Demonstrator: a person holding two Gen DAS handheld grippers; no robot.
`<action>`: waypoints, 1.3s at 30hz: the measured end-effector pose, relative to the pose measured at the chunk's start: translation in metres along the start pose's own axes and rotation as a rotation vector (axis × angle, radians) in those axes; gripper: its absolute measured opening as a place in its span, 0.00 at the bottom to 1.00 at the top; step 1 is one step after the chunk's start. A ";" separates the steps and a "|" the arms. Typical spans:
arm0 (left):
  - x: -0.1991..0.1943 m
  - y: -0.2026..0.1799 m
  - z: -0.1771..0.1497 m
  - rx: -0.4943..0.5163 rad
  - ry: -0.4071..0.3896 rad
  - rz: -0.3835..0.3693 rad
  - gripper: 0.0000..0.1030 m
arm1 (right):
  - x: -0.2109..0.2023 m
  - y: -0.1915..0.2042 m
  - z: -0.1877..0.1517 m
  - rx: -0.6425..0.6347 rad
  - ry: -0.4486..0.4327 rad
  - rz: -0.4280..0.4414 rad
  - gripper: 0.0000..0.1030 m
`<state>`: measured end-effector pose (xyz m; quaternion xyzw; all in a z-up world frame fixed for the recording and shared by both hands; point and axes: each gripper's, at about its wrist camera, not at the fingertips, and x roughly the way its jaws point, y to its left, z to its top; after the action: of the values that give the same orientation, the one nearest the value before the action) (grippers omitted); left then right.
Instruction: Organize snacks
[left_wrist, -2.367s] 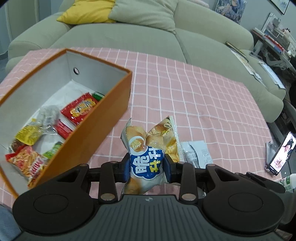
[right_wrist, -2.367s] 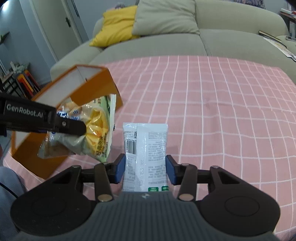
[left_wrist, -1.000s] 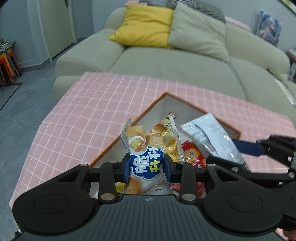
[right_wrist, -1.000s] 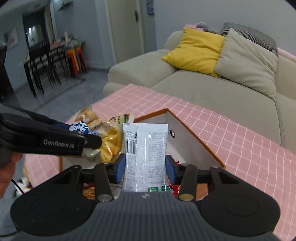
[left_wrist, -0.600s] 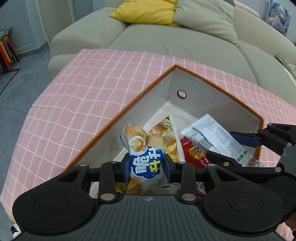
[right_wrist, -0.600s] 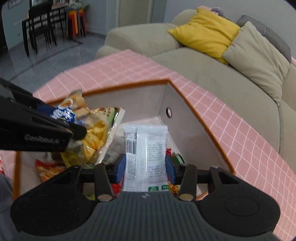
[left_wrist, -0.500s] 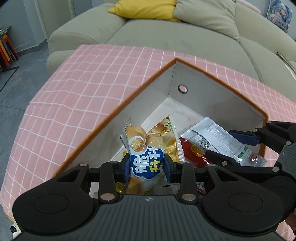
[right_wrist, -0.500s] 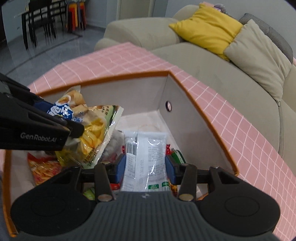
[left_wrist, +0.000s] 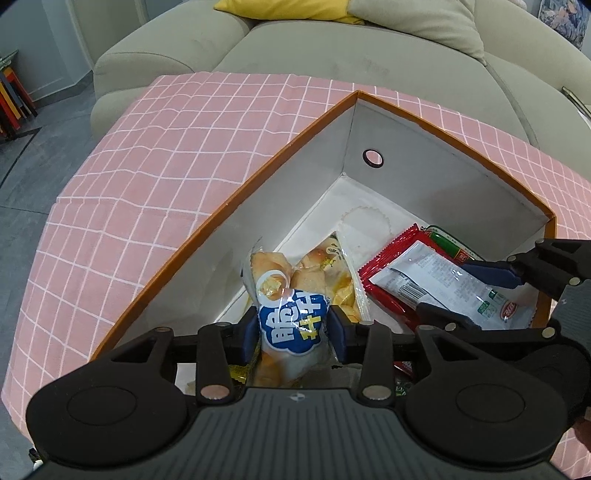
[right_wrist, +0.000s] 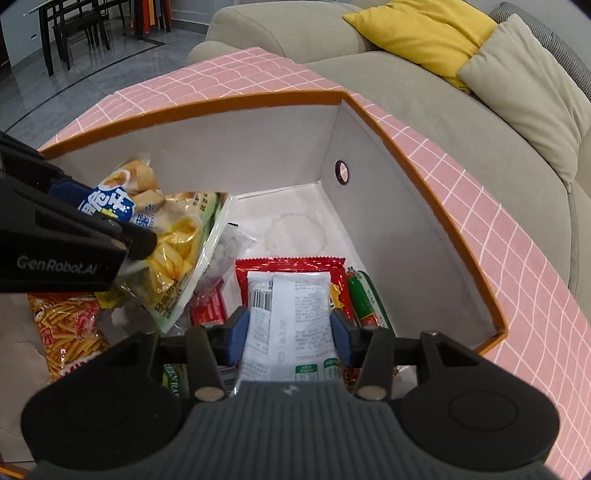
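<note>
Drop-off step, by the look of it: 2 packets down inside the orange box (left_wrist: 303, 136), both claws letting go.

Left gripper (left_wrist: 293, 328) opening, blue pads easing off the blue-and-yellow puff bag (left_wrist: 295, 295); bag still between the jaws, pads just beside its crinkled film, barely parting. Hanging low near the box's left wall, above the other snacks.

Right gripper (right_wrist: 290, 332) opening too, the white packet (right_wrist: 288, 314) still between its pads, lying flat on top of a red wrapper (right_wrist: 291, 266), printed back and barcode up. Green sausage stick (right_wrist: 364, 299) just beside it on the right.

Next call, as a judgement: widen both sets of jaws fully, then lift straight up and out without snagging the slippery film or dragging a packet over the rim.

Glossy, crackly plastic all round, puffy and soft. Rigid card box, grey inside, with a round finger hole (right_wrist: 341, 171). Pink checked cloth (left_wrist: 147, 166) underneath, soft and slightly rucked.
</note>
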<state>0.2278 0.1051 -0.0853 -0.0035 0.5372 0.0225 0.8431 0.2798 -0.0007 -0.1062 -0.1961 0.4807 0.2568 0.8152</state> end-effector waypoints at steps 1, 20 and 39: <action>-0.002 0.000 -0.001 0.002 -0.006 0.001 0.51 | -0.002 0.000 0.000 -0.002 -0.001 0.002 0.48; -0.121 -0.013 0.004 0.056 -0.335 -0.006 0.79 | -0.117 -0.035 0.008 0.220 -0.225 -0.023 0.85; -0.241 -0.043 -0.069 0.060 -0.787 0.061 0.88 | -0.279 -0.017 -0.111 0.455 -0.555 -0.189 0.92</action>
<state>0.0656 0.0515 0.1036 0.0462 0.1734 0.0313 0.9833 0.1013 -0.1412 0.0903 0.0239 0.2660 0.1101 0.9574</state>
